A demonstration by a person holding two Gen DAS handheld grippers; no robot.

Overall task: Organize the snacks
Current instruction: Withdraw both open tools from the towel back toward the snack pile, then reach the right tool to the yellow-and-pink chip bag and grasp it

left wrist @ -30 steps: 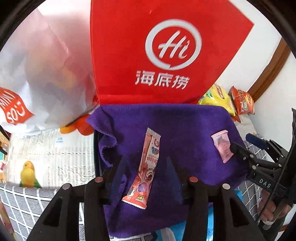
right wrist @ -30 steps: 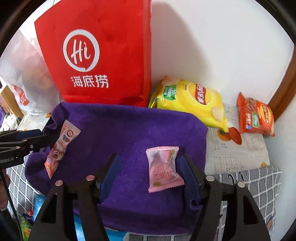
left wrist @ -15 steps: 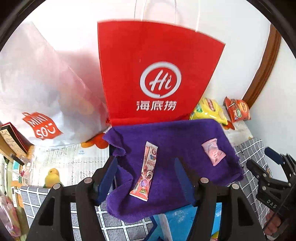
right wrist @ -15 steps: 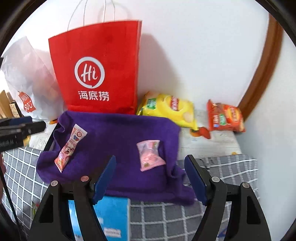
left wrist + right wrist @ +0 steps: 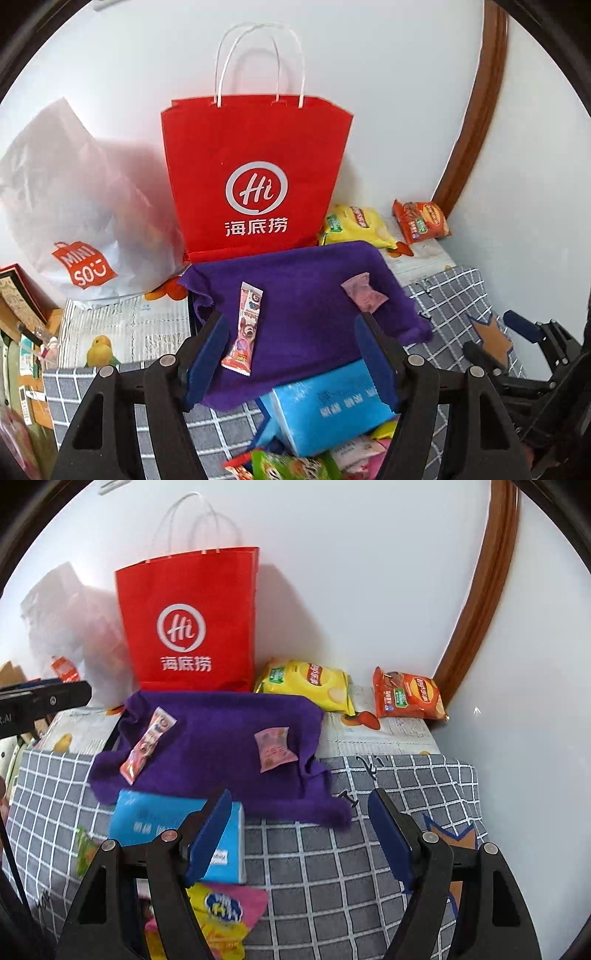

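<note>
Item 1: left hand-held gripper [image 5: 288, 354], jaws spread wide, nothing between them. Ahead of it lay the purple cloth [image 5: 306, 295], and on that cloth, just beyond its left finger, the long pink snack stick [image 5: 243, 328].

Item 2: right hand-held gripper [image 5: 299, 830], likewise wide open and empty, held above the grey checked table [image 5: 332, 867]. The square pink sachet [image 5: 275, 748] lay ahead and slightly left of it, near the cloth's right edge.

Item 3: blue packet [image 5: 177, 834], partly under the cloth's near edge, beside the right tool's left finger. Its white print I could not read.

Item 4: red paper bag [image 5: 255, 181], upright behind the cloth, marked "Hi" with three Chinese characters below.

Item 5: white bag [image 5: 81, 221], far left, printed "MINISO".

Item 6: yellow chip bag [image 5: 310, 683] and orange chip bag [image 5: 406, 694], far right by the wall, both seemingly Lay's.

Handling note: I judged each flat wrapper best approached from above, fingers straddling its narrow width, closing gently so the cloth was not pinched too.
</note>
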